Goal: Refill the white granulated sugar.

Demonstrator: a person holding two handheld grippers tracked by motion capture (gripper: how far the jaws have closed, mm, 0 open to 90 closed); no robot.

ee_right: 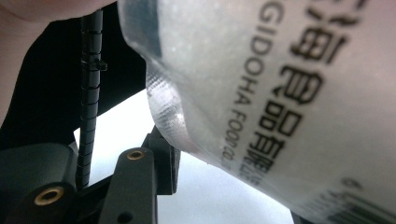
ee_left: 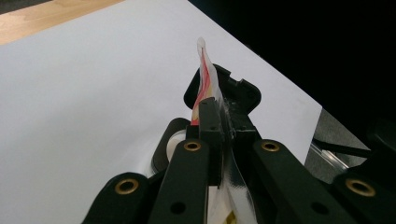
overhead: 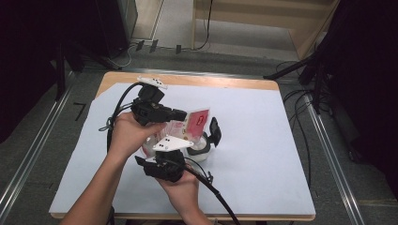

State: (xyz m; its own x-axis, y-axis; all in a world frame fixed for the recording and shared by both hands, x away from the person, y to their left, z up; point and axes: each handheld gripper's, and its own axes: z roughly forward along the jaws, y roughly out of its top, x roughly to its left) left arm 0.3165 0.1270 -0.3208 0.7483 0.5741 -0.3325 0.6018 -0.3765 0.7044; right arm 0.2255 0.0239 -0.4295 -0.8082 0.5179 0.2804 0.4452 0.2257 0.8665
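A: Left side of the white sheet (overhead: 94, 154) bare, plenty of room out to the wooden table edge (overhead: 108, 79). Left gripper (overhead: 180, 114) held over the middle, jaws pinched tight on the top edge of the packet (overhead: 197, 123).

B: Seen edge-on along those jaws: thin packet (ee_left: 205, 77) standing upright, red and white, clamped between the black pads.

A: Right gripper (overhead: 206, 140) just below and beside, jaws part-way closed around the packet's lower half, near a white roll (overhead: 199, 151).

B: Pressing or merely framing, cannot tell; clear printed film (ee_right: 280, 93) very close to that camera.

A: Right of the packet, open sheet to the far edge.
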